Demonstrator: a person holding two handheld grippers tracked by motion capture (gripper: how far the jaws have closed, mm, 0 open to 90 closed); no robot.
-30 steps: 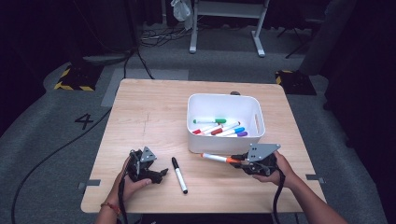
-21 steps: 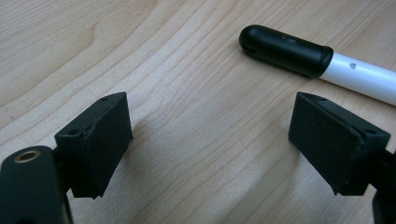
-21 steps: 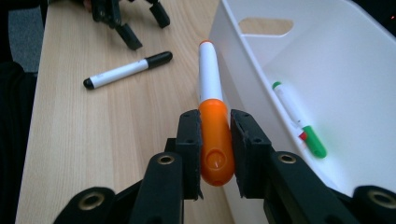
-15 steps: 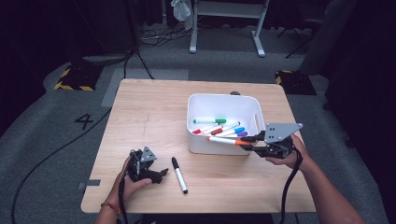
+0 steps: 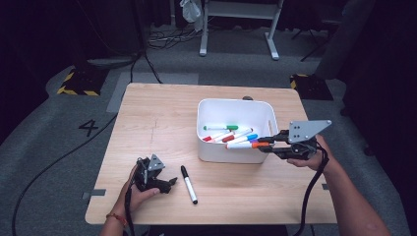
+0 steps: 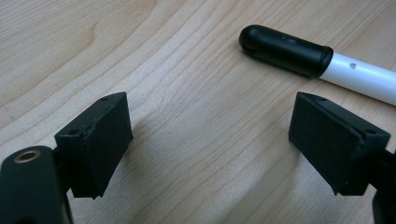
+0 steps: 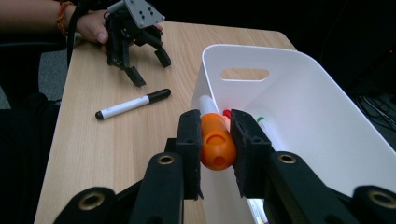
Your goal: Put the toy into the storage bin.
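Observation:
My right gripper (image 5: 265, 144) (image 7: 217, 135) is shut on an orange-capped marker (image 5: 245, 145) (image 7: 216, 144), holding it level over the near right rim of the white bin (image 5: 235, 105) (image 7: 308, 121). Several coloured markers (image 5: 228, 133) lie in the bin. On the table in front of the bin lies a black-capped white marker (image 5: 188, 184) (image 6: 299, 53) (image 7: 130, 105). My left gripper (image 5: 167, 184) (image 6: 219, 144) rests low on the wood just left of that marker, jaws open with bare table between them.
The wooden table (image 5: 157, 123) stands on grey carpet. Cables (image 5: 54, 162) trail over the floor at the left. A desk frame (image 5: 236, 24) stands behind the table. The other hand and its gripper (image 7: 133, 37) appear far off in the right gripper view.
My right gripper has lifted the orange-capped marker from the table in front of the bin and carried it up over the bin's right rim. The left gripper has stayed put.

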